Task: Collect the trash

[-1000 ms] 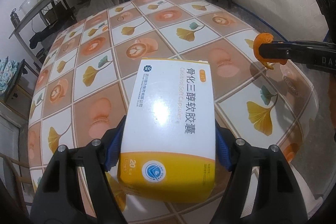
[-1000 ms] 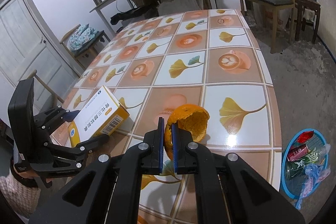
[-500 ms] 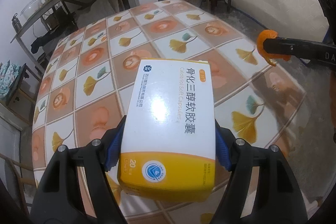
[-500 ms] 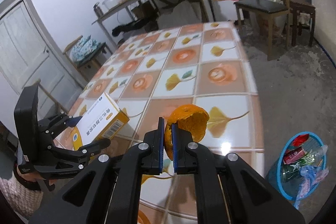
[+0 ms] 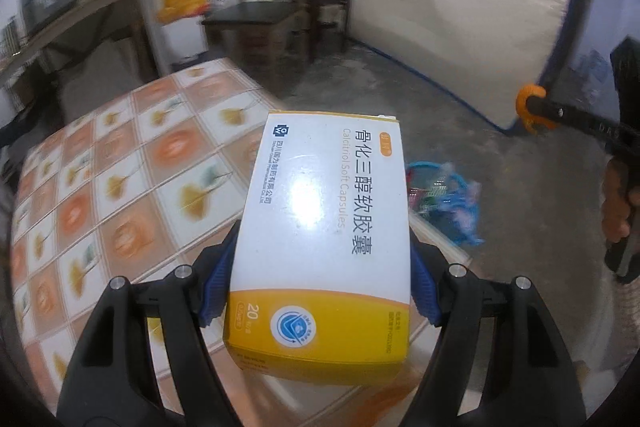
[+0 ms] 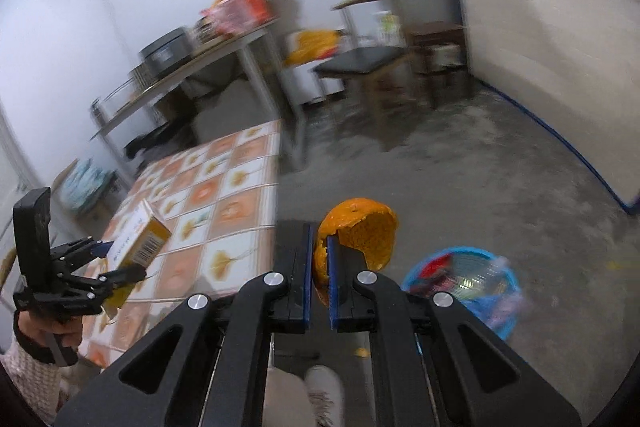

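My left gripper is shut on a white and yellow medicine box, held in the air over the near edge of the tiled table. The box also shows in the right wrist view, with the left gripper around it. My right gripper is shut on an orange peel, held above the concrete floor past the table's edge. The peel shows in the left wrist view at the far right. A blue trash basket with wrappers stands on the floor, also seen in the left wrist view.
A dark wooden chair and a small stool stand at the back. A long side table with a cooker and bags runs along the wall. A white panel with a blue edge bounds the floor on the right.
Both grippers have swung right, away from over the table toward the floor and the blue basket. The box and the peel stay gripped. The view is motion blurred.
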`<move>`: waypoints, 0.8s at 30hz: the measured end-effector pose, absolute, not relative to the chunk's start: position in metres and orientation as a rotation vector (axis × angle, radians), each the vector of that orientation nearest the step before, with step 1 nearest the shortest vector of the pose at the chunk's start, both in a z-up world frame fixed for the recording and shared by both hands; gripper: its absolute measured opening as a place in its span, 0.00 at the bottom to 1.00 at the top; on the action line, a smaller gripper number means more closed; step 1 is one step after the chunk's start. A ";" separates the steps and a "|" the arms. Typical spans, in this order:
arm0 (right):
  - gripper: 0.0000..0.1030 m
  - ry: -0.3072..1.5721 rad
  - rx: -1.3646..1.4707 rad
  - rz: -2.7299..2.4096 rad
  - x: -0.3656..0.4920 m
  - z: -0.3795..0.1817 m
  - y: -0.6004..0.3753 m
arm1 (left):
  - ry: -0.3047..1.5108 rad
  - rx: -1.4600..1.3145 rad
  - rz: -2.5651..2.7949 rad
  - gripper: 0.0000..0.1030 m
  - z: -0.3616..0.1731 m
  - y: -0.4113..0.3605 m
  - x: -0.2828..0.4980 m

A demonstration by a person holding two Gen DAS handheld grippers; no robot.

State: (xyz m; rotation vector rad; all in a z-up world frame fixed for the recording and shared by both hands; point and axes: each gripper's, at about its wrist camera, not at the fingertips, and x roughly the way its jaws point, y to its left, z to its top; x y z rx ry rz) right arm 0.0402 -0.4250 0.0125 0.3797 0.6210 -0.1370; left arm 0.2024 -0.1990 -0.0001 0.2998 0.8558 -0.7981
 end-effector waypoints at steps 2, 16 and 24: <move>0.07 0.626 0.410 -0.191 0.024 0.003 -0.448 | 0.888 0.300 -0.846 0.67 -0.002 -0.224 0.206; 0.07 0.707 0.625 -0.307 -0.007 -0.101 -0.524 | 1.467 0.232 -1.034 0.67 -0.107 -0.442 0.262; 0.07 0.729 0.717 -0.348 -0.009 -0.143 -0.555 | 1.633 0.284 -0.930 0.67 -0.194 -0.537 0.282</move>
